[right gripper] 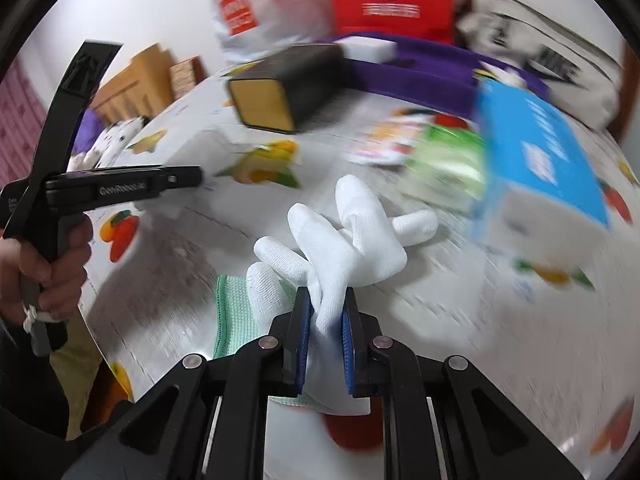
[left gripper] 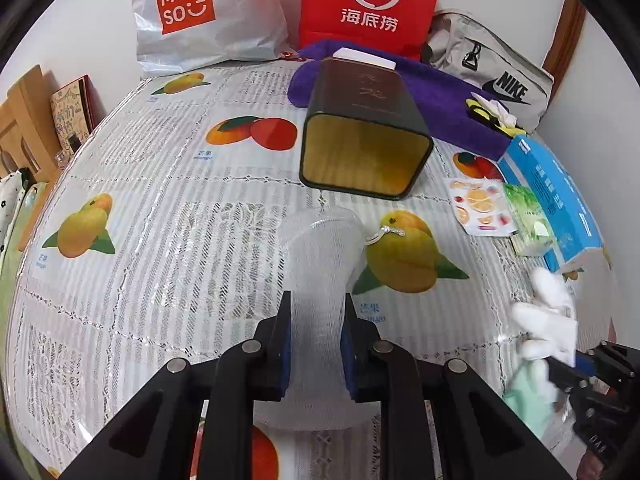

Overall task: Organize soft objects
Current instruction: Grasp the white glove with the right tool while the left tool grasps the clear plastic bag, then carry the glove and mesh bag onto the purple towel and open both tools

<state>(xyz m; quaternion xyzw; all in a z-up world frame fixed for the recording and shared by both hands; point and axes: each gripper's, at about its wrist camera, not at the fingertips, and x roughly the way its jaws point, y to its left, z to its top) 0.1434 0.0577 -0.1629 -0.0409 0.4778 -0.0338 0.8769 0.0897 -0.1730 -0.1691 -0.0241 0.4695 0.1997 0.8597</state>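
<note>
My left gripper (left gripper: pixel 316 312) is shut on a clear, soft mesh pouch (left gripper: pixel 320 264) with a drawstring and holds it just above the mango-print tablecloth (left gripper: pixel 160 216). My right gripper (right gripper: pixel 325 312) is shut on a white glove (right gripper: pixel 340 248) and holds it above the table; the glove also shows in the left wrist view (left gripper: pixel 548 320). A pale green cloth (right gripper: pixel 232 312) lies under the glove. The right wrist view is blurred by motion. The left gripper's handle (right gripper: pixel 120 188) shows at the left of that view.
A dark tin with a gold inside (left gripper: pixel 364 128) lies on its side. Behind it are a purple towel (left gripper: pixel 440 100), a red bag (left gripper: pixel 368 4), a Miniso bag (left gripper: pixel 200 12) and a Nike bag (left gripper: pixel 504 80). A blue box (left gripper: pixel 552 196) and sachets (left gripper: pixel 480 208) sit at right.
</note>
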